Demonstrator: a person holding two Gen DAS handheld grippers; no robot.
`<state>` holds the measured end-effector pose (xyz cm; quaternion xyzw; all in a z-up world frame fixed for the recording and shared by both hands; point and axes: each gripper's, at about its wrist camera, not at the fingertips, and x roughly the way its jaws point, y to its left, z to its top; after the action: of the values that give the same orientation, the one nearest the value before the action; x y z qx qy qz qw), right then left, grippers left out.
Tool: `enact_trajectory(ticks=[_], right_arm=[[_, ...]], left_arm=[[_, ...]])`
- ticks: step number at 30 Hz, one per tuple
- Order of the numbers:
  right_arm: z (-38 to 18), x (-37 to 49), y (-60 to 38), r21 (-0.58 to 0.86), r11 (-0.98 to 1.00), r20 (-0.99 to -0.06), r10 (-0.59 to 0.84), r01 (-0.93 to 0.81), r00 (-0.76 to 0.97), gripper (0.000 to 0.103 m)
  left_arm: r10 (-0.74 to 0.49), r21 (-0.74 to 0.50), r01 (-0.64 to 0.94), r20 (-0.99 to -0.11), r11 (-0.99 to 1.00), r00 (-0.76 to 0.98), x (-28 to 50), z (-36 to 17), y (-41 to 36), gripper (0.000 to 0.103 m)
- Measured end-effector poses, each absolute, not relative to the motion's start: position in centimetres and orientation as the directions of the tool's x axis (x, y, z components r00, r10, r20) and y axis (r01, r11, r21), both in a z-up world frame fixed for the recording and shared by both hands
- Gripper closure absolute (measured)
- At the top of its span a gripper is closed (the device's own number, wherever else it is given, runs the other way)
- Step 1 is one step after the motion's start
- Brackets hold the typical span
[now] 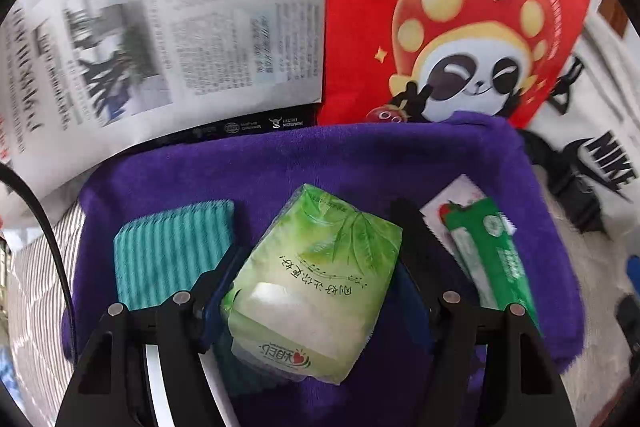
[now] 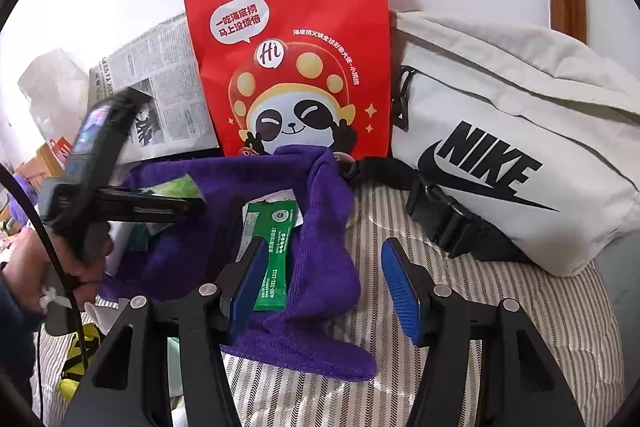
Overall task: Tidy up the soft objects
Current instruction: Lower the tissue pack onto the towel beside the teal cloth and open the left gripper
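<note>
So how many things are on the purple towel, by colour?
Green: 2, the pale green tissue pack in the left gripper and the dark green sachet.
Teal: 1, the ribbed teal cloth.
Total: 3 on the purple towel.

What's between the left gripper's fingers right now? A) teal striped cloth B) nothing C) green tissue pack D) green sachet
C: the green tissue pack sits between the left gripper fingers, over the purple towel; the teal striped cloth and green sachet lie beside them.
</note>
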<state>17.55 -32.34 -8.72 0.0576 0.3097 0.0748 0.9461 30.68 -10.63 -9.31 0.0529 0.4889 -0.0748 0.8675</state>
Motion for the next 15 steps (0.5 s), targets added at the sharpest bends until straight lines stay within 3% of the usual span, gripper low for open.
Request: enact_trajectory(ticks=[4,10,15], right_arm=[[-9.1,17.9,-32.6,0.157,0.983,-0.594,0.172,-0.097,0.786,0.045],[-9.3,18.3,-33.5,0.199,0.977,-0.605,0.186,-0.079,0.774,0.045],[-9.2,18.3,-33.9,0.228,0.970,-0.601,0.206,-0.082,0.772,0.045]], left_arm=[[-0.009,0.090,0.180,-0.874,0.979,0.486,31.8,-10.6,-11.6,0.033],[-0.006,0.086,0.179,-0.888,0.980,0.460,32.0,-10.7,-11.7,0.031],[-0.006,0.082,0.192,-0.908,0.978,0.420,32.0,-10.8,-12.1,0.015]])
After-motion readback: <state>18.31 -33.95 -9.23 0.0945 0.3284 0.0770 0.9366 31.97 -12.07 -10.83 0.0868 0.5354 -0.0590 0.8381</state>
